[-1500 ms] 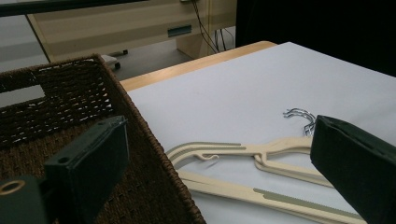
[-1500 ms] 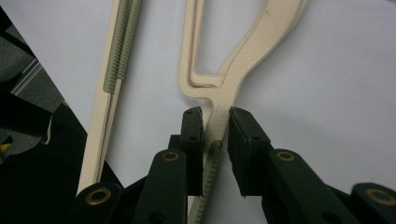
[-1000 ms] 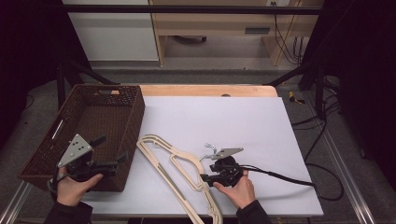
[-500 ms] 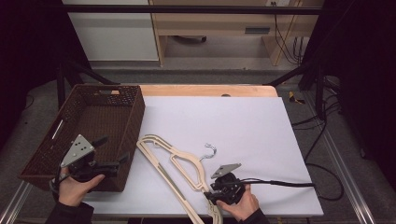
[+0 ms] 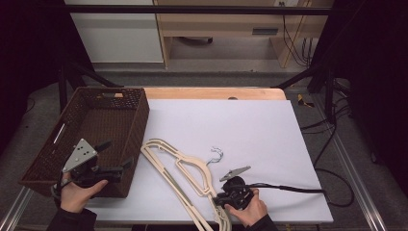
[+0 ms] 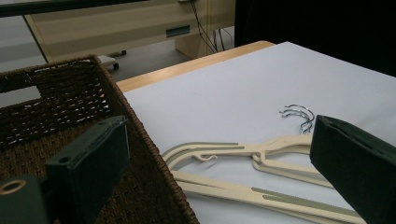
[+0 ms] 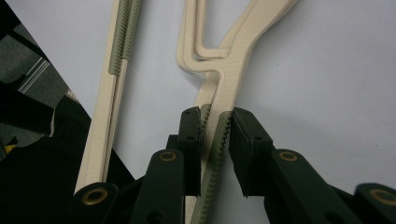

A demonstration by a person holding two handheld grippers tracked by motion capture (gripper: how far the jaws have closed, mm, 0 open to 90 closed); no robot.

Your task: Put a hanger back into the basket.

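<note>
My right gripper [image 5: 222, 201] sits low at the near edge of the table [image 5: 269, 139], jaws just closed down onto an arm of the hangers [image 5: 185, 171]. In the right gripper view the two pads [image 7: 191, 135] pinch the cream arm with its grey-green ribbed strip [image 7: 215, 144] between them; both pads look to be touching it, so I have hold of it. The hangers are cream, stacked as a pair, lying flat on the white table just right of the basket [image 5: 86, 139], metal hooks [image 5: 216, 154] pointing toward the far side. The lower bars [image 7: 112, 93] run toward the table's near edge, beside the arm I grip. My right hand [image 5: 250, 209] wraps the gripper body, cable trailing off to the right. My left gripper [image 5: 113, 159] hovers over the near right corner of the brown wicker basket, jaws wide apart with nothing between them. In the left gripper view one jaw [image 6: 93, 158] is over the basket rim [image 6: 140, 140] and the other [image 6: 355, 163] is over the hangers [image 6: 243, 154], touching neither as far as I can tell. My left hand [image 5: 79, 190] holds that gripper near the basket's near wall.
</note>
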